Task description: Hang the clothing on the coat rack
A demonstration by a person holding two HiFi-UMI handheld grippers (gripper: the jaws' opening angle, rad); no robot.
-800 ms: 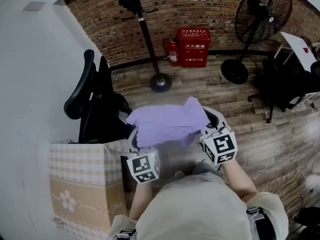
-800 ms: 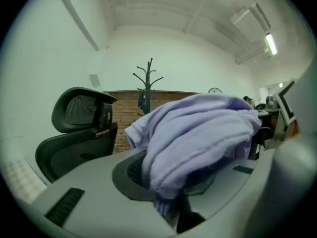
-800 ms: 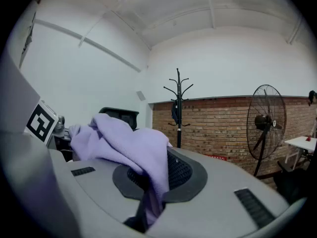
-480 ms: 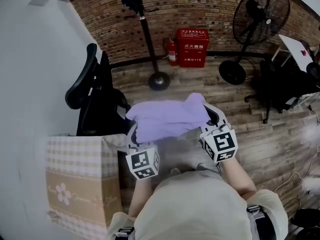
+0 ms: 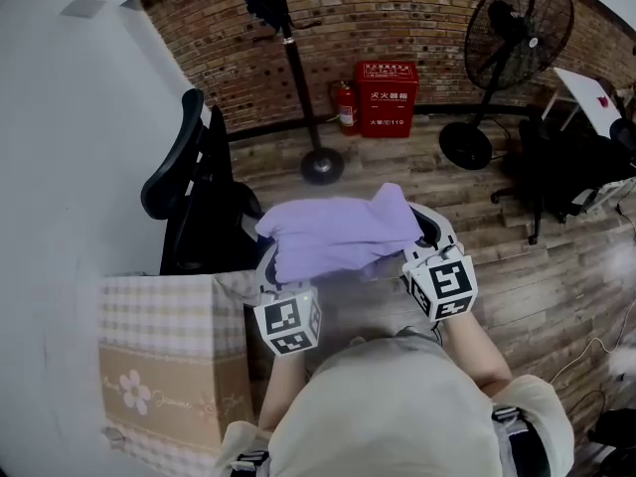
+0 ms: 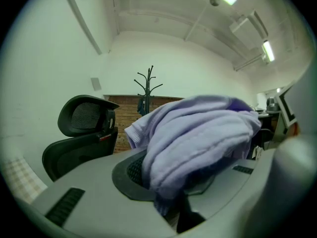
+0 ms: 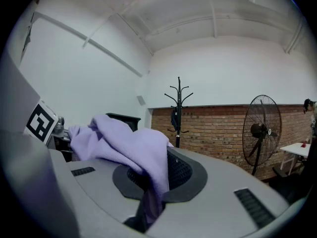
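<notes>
A lilac garment [image 5: 336,233] is stretched between my two grippers at waist height. My left gripper [image 5: 270,266] is shut on its left end, and the cloth [image 6: 198,138] bunches over the jaws in the left gripper view. My right gripper [image 5: 425,229] is shut on the right end, where the fabric [image 7: 133,155] drapes over the lower jaw and is pinched in the slot. The black coat rack [image 5: 291,58] stands ahead by the brick wall, with a dark item hanging at its top. It shows as a branched pole [image 7: 179,108] in the right gripper view and far off as the rack [image 6: 148,90] in the left one.
A black office chair [image 5: 194,197] stands close on my left. Beside it is a checked cardboard box [image 5: 169,366]. A red fire-equipment cabinet [image 5: 387,97] sits against the brick wall, a standing fan [image 5: 512,38] to the right, dark furniture [image 5: 576,167] at far right.
The view has shifted slightly; the chair and box have drifted a little right in the head view. The garment and both grippers keep the same pose between them.
</notes>
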